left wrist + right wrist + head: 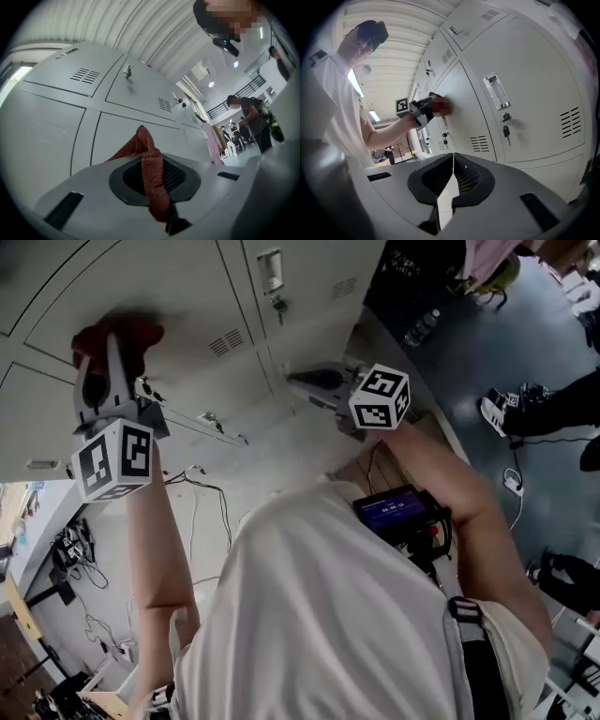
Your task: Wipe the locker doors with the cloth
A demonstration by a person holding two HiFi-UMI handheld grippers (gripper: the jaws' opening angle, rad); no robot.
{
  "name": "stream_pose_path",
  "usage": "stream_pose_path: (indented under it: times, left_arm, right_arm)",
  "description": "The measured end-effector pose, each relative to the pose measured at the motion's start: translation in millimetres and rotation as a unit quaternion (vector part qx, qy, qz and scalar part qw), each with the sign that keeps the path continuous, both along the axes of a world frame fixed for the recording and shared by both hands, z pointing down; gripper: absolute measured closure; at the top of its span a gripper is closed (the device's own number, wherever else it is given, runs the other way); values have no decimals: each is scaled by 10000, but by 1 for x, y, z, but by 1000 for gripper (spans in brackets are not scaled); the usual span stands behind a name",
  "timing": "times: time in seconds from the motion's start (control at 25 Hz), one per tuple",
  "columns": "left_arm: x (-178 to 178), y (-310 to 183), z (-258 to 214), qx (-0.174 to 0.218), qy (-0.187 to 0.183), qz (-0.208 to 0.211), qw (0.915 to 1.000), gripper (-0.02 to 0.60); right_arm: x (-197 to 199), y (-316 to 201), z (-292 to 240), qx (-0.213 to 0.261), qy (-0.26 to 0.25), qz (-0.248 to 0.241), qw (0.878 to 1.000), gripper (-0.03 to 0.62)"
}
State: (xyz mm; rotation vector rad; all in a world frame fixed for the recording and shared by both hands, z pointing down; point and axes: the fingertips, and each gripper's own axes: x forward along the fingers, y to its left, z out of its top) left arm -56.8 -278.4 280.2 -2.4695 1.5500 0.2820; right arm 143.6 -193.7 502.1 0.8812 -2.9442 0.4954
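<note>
Grey metal locker doors (187, 296) fill the upper half of the head view, over a pale floor strewn with cables (94, 624) at about eight o'clock. A red cloth (117, 338) sits at ten o'clock in that view, bunched against a door panel and clamped in the left gripper (108, 352). In the left gripper view the knitted cloth (152, 173) runs up between the jaws of the left gripper (154, 187), which are closed on it, and its free fold rises toward twelve o'clock, in front of the locker doors (47, 131).

The right gripper (319, 381) is held near twelve o'clock in the head view, just beside the lockers. Its own view shows the right gripper (452, 173) with jaws together and nothing between them. At ten o'clock there the cloth (440, 105) is pressed to the locker doors (534, 70). A metal handle (497, 91) lies at one o'clock, with a key (506, 131) hanging in the lock just below it, at three o'clock. People (248, 122) stand far off at three o'clock in the left gripper view.
</note>
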Motion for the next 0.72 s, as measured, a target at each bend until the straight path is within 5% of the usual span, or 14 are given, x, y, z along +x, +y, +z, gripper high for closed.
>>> stream_pose_path:
  times: [0.32, 0.52, 0.72]
  left_arm:
    - [22, 43, 91, -962, 42, 244, 9951, 543]
    - [33, 93, 185, -1858, -319, 133, 9820, 543]
    - [25, 121, 234, -2417, -255, -123, 9699, 543]
  right_arm:
    - [16, 6, 2, 7, -168, -97, 9998, 577]
    - [31, 17, 18, -13, -302, -387, 9988, 577]
    - [34, 30, 22, -41, -446, -669, 9967, 577]
